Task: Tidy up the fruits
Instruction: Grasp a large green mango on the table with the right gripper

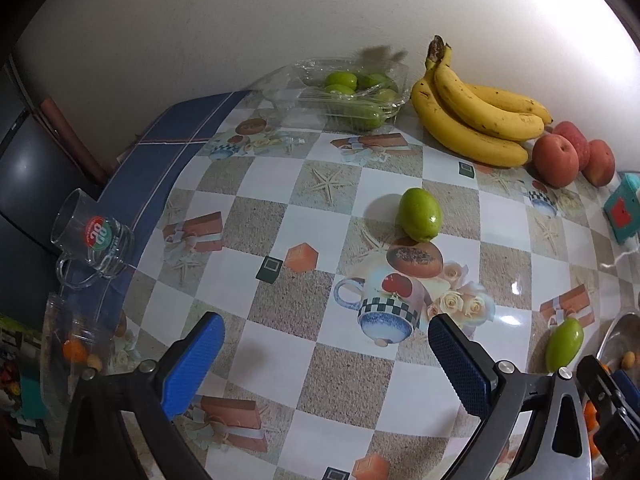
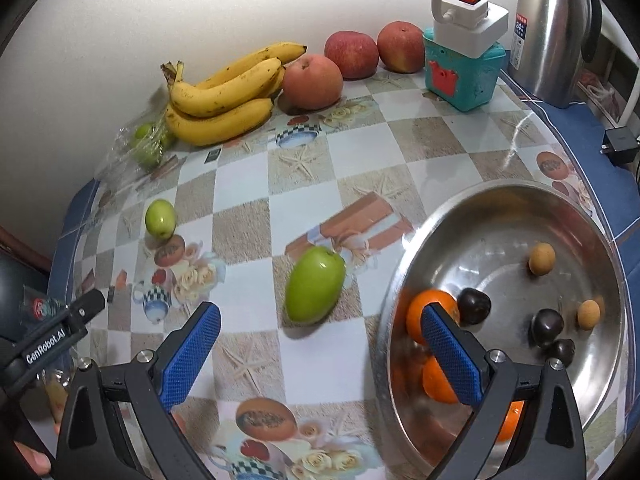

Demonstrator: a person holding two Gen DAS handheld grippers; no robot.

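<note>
Two loose green fruits lie on the patterned table. One [image 1: 420, 214] [image 2: 161, 218] lies mid-table, ahead of my open, empty left gripper [image 1: 326, 356]. The other [image 2: 315, 284] [image 1: 564, 344] lies just left of the steel bowl [image 2: 480, 232] and ahead of my open, empty right gripper [image 2: 320, 344]. The bowl holds oranges [image 2: 430, 314], dark plums [image 2: 474, 306] and small tan fruits [image 2: 542, 259]. A clear plastic tray [image 1: 340, 94] with more green fruits stands at the back by the wall. Bananas [image 1: 476, 116] [image 2: 224, 96] and red apples [image 1: 558, 160] [image 2: 312, 80] lie along the wall.
A glass mug [image 1: 94, 236] and a glass jar [image 1: 76, 344] stand at the table's left edge. A teal box [image 2: 460, 70] with a white power strip [image 2: 468, 18] on it and a steel thermos [image 2: 554, 28] stand at the back right.
</note>
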